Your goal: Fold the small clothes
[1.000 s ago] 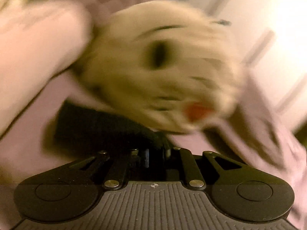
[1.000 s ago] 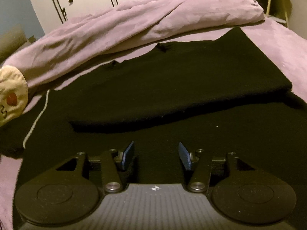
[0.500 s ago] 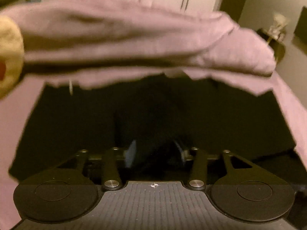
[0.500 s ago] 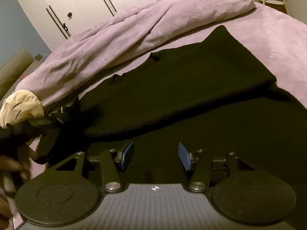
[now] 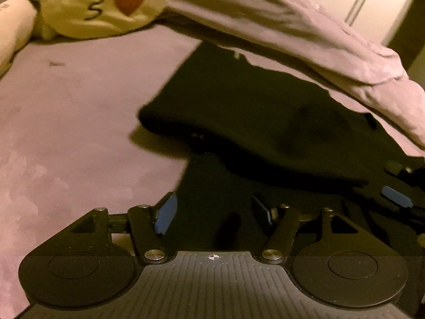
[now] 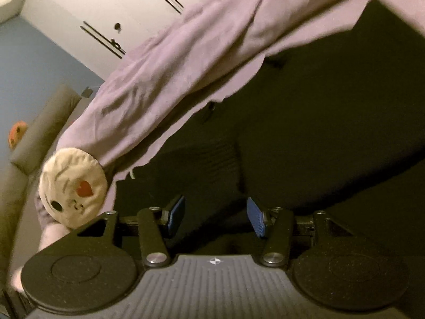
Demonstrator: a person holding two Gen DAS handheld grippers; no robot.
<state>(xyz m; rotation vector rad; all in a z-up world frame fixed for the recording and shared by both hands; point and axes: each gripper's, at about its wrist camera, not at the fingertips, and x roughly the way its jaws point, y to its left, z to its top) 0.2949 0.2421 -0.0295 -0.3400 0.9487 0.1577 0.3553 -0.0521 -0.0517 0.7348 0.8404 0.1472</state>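
Observation:
A black garment (image 5: pixel 255 111) lies on the purple bedsheet (image 5: pixel 79 111), with one part folded over on top. My left gripper (image 5: pixel 215 212) is open and empty, low over the garment's near left edge. In the left wrist view a blue pad of the other gripper (image 5: pixel 397 196) shows at the right. My right gripper (image 6: pixel 215 215) is open and empty, low over the same black garment (image 6: pixel 305 133), which fills the right of its tilted view.
A rumpled purple duvet (image 5: pixel 305 34) lies along the far side of the garment. A round cream pillow with a kissing face (image 5: pixel 106 2) sits at the far left; it also shows in the right wrist view (image 6: pixel 71 186). White wardrobe doors (image 6: pixel 106 13) stand behind.
My left gripper has swung from the pillow and duvet to the garment's left edge, and its jaws stand wider. My right gripper has tilted and moved in closer over the garment, still open.

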